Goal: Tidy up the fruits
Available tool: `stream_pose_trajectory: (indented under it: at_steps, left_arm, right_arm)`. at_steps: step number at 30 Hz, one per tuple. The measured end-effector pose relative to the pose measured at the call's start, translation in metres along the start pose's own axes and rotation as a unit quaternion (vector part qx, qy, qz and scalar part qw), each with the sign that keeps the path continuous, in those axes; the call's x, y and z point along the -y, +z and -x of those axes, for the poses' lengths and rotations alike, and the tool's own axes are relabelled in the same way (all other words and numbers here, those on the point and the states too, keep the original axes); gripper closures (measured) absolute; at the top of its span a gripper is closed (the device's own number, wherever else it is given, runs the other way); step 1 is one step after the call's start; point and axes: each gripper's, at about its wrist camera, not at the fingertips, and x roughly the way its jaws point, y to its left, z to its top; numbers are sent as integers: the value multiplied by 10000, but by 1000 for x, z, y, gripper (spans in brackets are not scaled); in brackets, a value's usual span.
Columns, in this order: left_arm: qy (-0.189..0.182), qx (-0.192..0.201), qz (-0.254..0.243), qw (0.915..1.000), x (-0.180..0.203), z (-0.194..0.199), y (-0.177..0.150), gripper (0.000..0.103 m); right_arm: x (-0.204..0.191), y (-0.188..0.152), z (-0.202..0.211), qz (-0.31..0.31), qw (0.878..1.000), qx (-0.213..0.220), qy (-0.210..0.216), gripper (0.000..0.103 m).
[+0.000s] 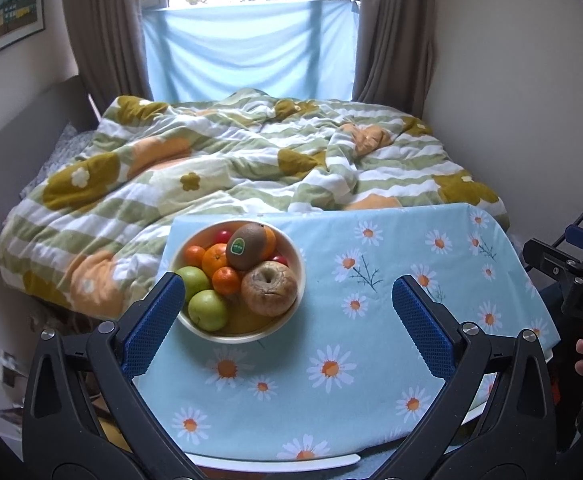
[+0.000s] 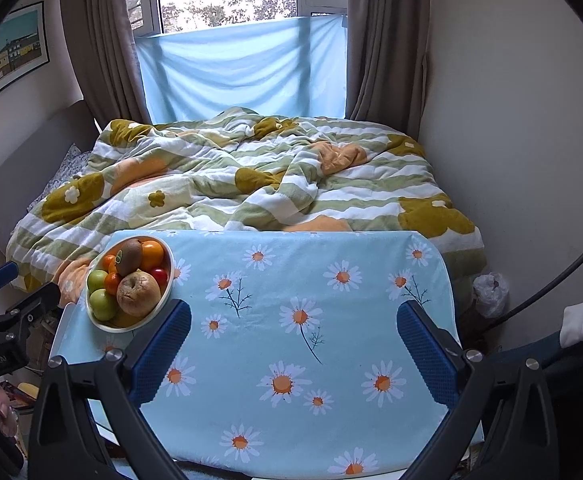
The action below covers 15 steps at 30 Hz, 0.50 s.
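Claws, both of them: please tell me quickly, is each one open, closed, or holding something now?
Left claw: open, holding nothing, above the table near the fruit bowl.
Right claw: open, holding nothing, above the tablecloth.

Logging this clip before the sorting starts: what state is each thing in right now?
Left gripper: open, empty, above the table.
Right gripper: open, empty, above the table.
Bowl: upright on the cloth, heaped with fruit.
Kiwi: on top of the pile, sticker showing.
Green apples: in the bowl, near side.
Cloth: spread flat over the table.
Duvet: rumpled on the bed.
Curtains: drawn apart.
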Motion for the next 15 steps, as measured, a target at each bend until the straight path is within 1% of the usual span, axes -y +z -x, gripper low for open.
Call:
stream_pose_trajectory:
  at_steps: [15]
  left_arm:
    - [58, 12, -25, 10000, -2, -3, 7, 0]
  right_arm:
    - [3, 3, -4, -31, 10000, -20, 19, 1]
